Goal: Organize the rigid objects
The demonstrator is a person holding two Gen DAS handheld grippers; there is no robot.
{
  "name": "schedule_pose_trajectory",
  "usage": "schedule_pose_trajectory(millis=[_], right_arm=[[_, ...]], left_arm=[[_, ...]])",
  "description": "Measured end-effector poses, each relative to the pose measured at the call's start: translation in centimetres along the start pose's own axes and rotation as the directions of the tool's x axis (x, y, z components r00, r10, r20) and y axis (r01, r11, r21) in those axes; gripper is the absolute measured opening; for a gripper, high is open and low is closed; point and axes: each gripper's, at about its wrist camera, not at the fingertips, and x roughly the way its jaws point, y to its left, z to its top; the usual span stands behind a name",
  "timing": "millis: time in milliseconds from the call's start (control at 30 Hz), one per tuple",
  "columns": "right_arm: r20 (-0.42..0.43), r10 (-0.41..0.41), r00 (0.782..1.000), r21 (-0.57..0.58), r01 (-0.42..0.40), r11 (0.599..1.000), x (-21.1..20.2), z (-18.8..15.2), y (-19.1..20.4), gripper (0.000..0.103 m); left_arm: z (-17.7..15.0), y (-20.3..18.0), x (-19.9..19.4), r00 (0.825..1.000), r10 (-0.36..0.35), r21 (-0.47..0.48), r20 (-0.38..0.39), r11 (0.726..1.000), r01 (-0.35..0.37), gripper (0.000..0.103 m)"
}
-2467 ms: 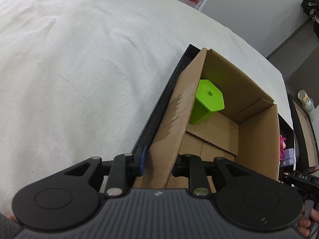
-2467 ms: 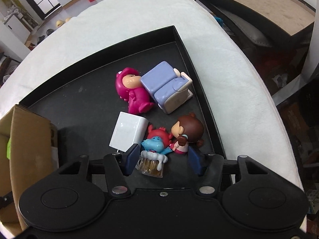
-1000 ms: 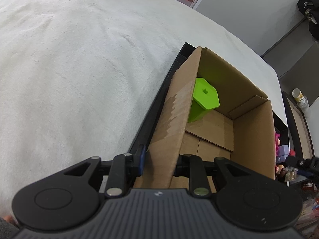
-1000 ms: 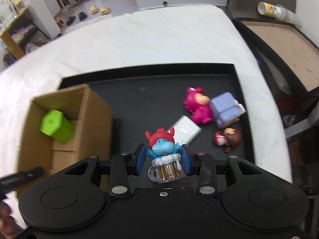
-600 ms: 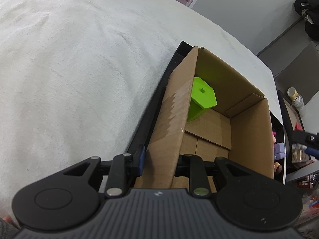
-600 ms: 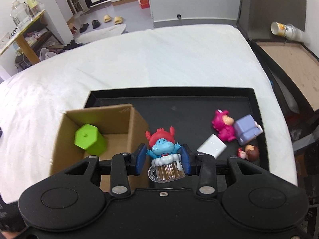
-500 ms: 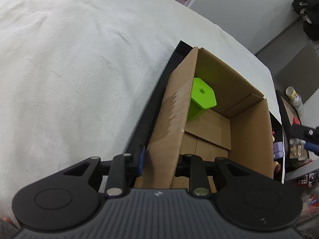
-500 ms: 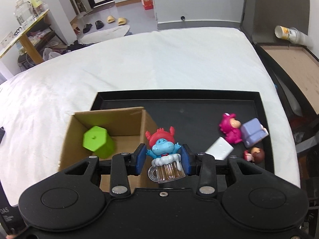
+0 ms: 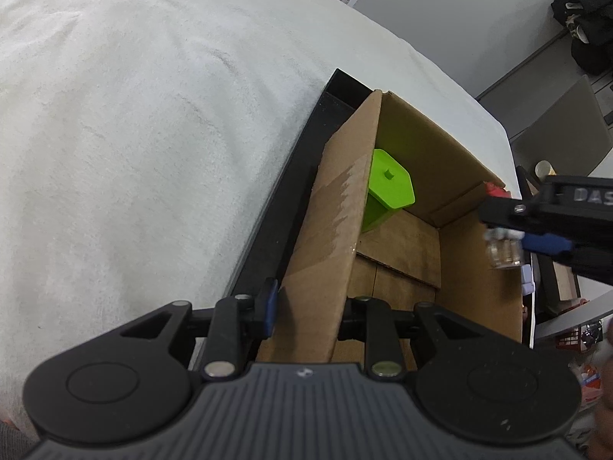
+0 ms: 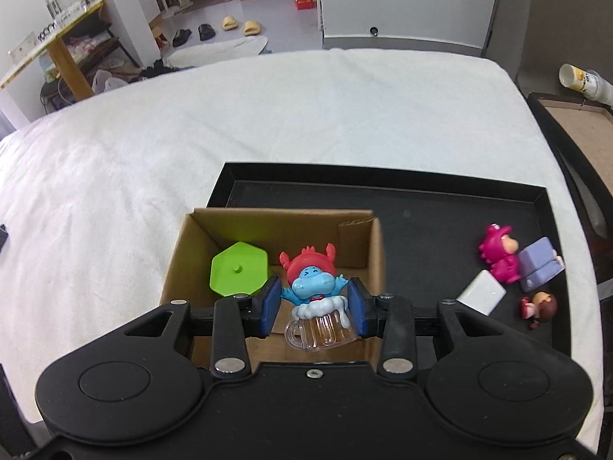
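A black tray (image 10: 417, 180) sits on the white blanket-covered surface (image 10: 191, 122), and my cardboard box (image 10: 377, 245) stands in the tray's left end. Inside the box, against its far-left corner, is a lime-green hexagonal block (image 10: 238, 268). Toward the tray's right edge lie a magenta figurine (image 10: 498, 255) touching a lavender toy block (image 10: 540, 264), with a white rectangular block (image 10: 481, 292) just beside them and a small brown-haired doll (image 10: 540, 306) nearest the tray's near-right corner. Off the surface to the right I see another dark-framed tray (image 10: 574, 122) and a tipped paper cup (image 10: 580, 78).

My left gripper (image 9: 306, 306) comes in low from the near side, its jaws straddling the box's left wall (image 9: 333, 230), one finger outside over the tray rim, the other inside; both sit against the cardboard, clamped on that wall.

My right gripper (image 10: 312, 304) hangs above the box opening, pointing down and forward. Its blue pads (image 10: 270, 303) are squeezed on the blue figurine in a beer mug (image 10: 314, 299), red-capped, upright, held in the air over the box's right half, just beside the green block in view and clear of the box walls.
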Motion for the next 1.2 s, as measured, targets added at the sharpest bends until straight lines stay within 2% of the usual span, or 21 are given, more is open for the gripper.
schedule_pose_trajectory(millis=[200, 333, 667, 867, 1200], right_arm=[[-0.005, -0.066, 0.998, -0.037, 0.066, 0.997, 2.1, -0.2, 1.5, 0.038], [0.009, -0.107, 0.994, -0.051, 0.107, 0.993, 2.6, 0.0, 1.9, 0.045], [0.013, -0.069, 0.998, -0.066, 0.07, 0.995, 0.9, -0.2, 2.0, 0.05], [0.037, -0.047, 0.998, -0.075, 0.05, 0.996, -1.1, -0.4, 1.4, 0.055], [0.054, -0.047, 0.997, -0.014, 0.048, 0.999, -3.7, -1.5, -2.7, 0.055]], left_arm=[[-0.1, 0.4, 0.0, 1.0, -0.02, -0.012, 0.0, 1.0, 0.02, 0.026], [0.0, 0.6, 0.0, 1.0, -0.027, -0.012, 0.0, 1.0, 0.027, 0.028], [0.0, 0.7, -0.4, 0.999, -0.032, -0.024, 0.003, 0.999, 0.032, 0.028], [0.0, 0.5, -0.8, 1.0, -0.008, -0.018, 0.011, 1.0, 0.008, 0.028], [0.0, 0.0, -1.3, 1.0, 0.018, -0.016, -0.003, 1.0, -0.018, 0.028]])
